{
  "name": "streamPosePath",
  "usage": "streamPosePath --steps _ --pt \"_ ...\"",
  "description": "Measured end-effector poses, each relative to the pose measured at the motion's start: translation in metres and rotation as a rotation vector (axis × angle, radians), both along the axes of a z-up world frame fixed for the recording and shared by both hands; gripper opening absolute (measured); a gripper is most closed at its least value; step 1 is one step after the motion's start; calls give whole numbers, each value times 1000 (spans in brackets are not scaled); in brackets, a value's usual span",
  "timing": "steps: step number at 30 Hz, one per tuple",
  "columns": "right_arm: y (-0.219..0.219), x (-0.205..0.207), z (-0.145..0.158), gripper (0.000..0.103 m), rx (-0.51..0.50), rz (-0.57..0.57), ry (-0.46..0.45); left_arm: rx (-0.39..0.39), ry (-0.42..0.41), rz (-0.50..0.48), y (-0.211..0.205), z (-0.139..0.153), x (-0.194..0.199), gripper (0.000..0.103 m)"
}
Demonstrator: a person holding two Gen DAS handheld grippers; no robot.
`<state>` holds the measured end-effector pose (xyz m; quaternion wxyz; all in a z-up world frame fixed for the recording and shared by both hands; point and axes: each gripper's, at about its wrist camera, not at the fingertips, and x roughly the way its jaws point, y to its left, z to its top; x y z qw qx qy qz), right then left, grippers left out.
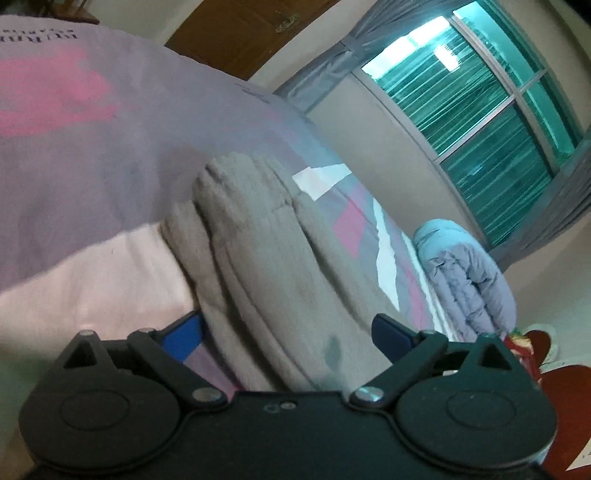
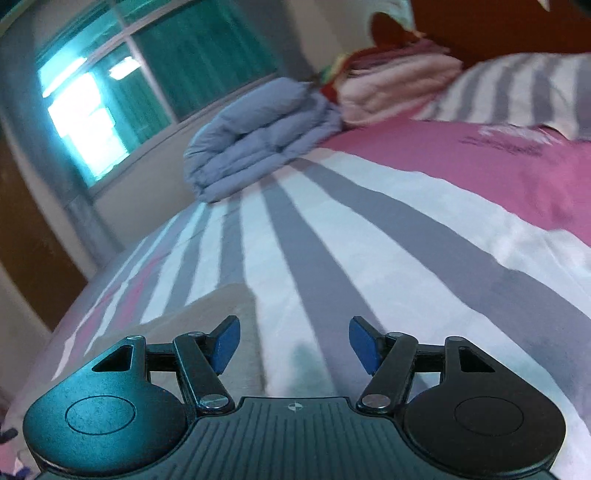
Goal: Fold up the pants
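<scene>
The beige-grey pants (image 1: 258, 258) lie as a long folded bundle on the bed's striped sheet (image 1: 74, 155), running away from the left wrist camera. My left gripper (image 1: 290, 334) is open wide and straddles the near end of the bundle; the cloth hides part of the left pad and neither pad visibly presses on it. In the right wrist view a corner of the pants (image 2: 184, 314) shows at lower left, beside the left finger. My right gripper (image 2: 295, 343) is open over the sheet (image 2: 332, 240), with nothing between its blue pads.
A folded blue-grey duvet (image 2: 258, 144) (image 1: 465, 280) sits at the bed's far side under a window (image 1: 480, 110). Beside it are a stack of pink folded laundry (image 2: 395, 85) and a striped pillow (image 2: 517, 92). A wooden door (image 1: 236, 33) stands beyond the bed.
</scene>
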<state>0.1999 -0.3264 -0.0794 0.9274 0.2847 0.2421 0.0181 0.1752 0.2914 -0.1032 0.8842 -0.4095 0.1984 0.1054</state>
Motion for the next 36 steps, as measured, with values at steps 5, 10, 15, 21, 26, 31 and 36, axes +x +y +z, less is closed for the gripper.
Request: streamPosePath --steps 5,10,15,21,26,31,36 --pt "-11 -17 3 65 26 -44 9 -1 -15 9 24 -5 27 91" --pt "-6 -16 2 65 9 -44 19 -107 -32 72 39 -19 17 30" --pt "-7 -9 -2 65 10 -59 26 -77 -81 81 33 -13 3 25" --pt "-22 -8 -9 65 88 -93 39 253 -157 70 -23 61 -11 24" --pt "-34 -10 -4 65 119 -80 4 600 -248 -98 -131 133 -2 24" --pt "-42 -23 11 65 34 -100 -85 791 -269 -299 -278 134 21 23" --pt "-66 -36 -2 65 147 -173 -55 868 -182 -490 -400 88 54 23"
